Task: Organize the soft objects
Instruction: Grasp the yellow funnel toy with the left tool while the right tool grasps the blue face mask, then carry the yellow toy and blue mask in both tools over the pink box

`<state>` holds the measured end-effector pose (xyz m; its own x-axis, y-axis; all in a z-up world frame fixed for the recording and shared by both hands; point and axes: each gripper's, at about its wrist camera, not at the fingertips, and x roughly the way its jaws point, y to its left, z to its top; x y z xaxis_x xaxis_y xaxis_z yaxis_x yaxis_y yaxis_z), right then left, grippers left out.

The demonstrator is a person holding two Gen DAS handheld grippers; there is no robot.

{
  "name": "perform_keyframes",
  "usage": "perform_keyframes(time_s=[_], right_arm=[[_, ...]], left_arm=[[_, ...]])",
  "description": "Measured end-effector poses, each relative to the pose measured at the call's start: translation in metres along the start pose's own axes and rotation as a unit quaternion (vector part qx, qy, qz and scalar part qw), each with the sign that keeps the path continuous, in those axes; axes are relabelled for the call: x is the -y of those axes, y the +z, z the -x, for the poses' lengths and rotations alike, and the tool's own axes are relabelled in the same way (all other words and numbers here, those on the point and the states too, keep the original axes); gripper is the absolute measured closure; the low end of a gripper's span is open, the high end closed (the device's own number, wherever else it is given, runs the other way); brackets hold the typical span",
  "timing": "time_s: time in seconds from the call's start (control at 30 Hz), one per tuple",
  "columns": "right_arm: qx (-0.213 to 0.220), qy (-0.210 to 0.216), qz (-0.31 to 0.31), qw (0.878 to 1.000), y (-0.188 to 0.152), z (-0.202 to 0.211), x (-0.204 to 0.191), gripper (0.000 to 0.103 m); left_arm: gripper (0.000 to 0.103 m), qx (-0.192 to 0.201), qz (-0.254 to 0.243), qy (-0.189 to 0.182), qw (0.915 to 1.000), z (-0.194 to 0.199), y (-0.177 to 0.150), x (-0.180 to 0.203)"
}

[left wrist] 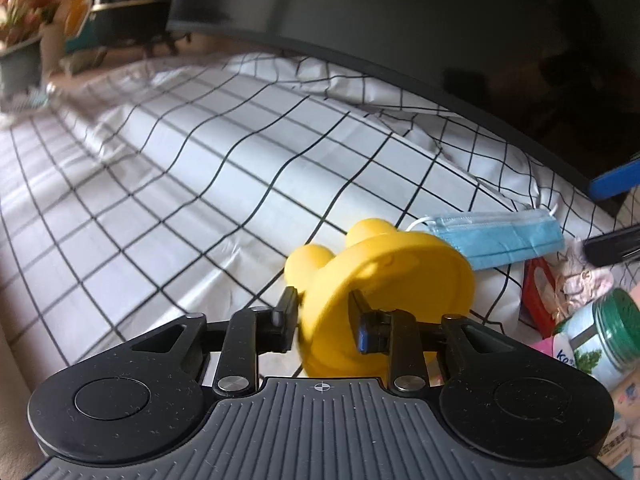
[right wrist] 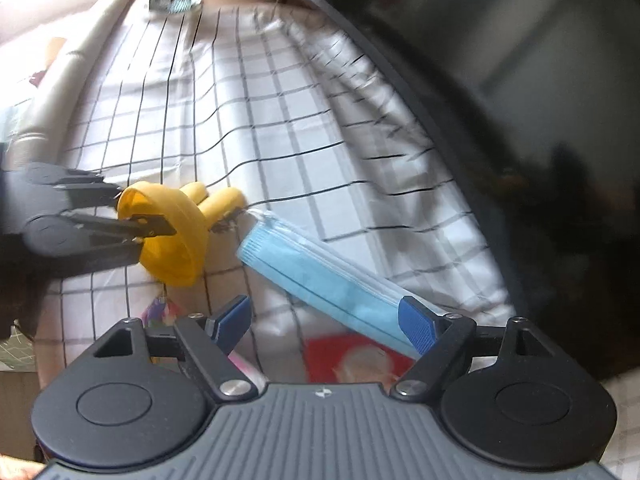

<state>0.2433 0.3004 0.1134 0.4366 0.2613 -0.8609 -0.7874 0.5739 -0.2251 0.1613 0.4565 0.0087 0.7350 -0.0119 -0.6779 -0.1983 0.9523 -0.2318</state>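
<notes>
Left tongs (left wrist: 324, 320) are pinching the rim of the yellow rubber cup-shaped toy with two round ears (left wrist: 384, 280); you're keeping it tilted, apparently clear of the checked white cloth (left wrist: 200, 168), likely to carry it off. Right tongs (right wrist: 326, 320) are standing spread over the near end of the blue pleated face mask (right wrist: 320, 276), lying flat on the cloth, pads not pressing yet; looks like you're lining up a grab. Count: one toy, one mask. Behind them: one big dark curved screen (left wrist: 400, 12).
</notes>
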Motion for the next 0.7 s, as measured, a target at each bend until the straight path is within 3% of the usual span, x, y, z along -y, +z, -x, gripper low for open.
perform_keyframes(time_s=[0.17, 0.2, 0.23, 0.27, 0.3, 0.4, 0.7], right_arm=[[-0.012, -0.041, 0.064, 0.997, 0.007, -0.050, -0.026, 0.023], [-0.011, -0.047, 0.077, 0.996, 0.006, -0.053, -0.029, 0.037], [-0.012, -0.044, 0.083, 0.996, 0.006, -0.053, -0.031, 0.058], [-0.014, -0.019, 0.074, 0.997, 0.008, -0.050, -0.030, 0.071], [-0.011, -0.006, 0.064, 0.998, 0.009, -0.043, -0.029, 0.093], [0.021, -0.004, 0.069, 0.997, 0.016, -0.011, -0.034, 0.099], [0.100, 0.096, 0.006, 0.990, 0.041, 0.112, -0.035, 0.100]], left_arm=[[0.089, 0.042, 0.025, 0.002, 0.9988, 0.018, -0.006, -0.004], [0.089, 0.051, 0.027, -0.002, 0.9984, 0.022, -0.008, -0.005], [0.089, 0.055, 0.030, -0.004, 0.9980, 0.025, -0.009, -0.006], [0.090, 0.057, 0.036, -0.006, 0.9977, 0.028, -0.010, -0.007], [0.090, 0.060, 0.041, -0.008, 0.9973, 0.033, -0.011, -0.010], [0.090, 0.074, 0.045, -0.007, 0.9962, 0.050, -0.011, -0.015], [0.090, 0.137, 0.023, 0.031, 0.9898, 0.138, 0.006, -0.016]])
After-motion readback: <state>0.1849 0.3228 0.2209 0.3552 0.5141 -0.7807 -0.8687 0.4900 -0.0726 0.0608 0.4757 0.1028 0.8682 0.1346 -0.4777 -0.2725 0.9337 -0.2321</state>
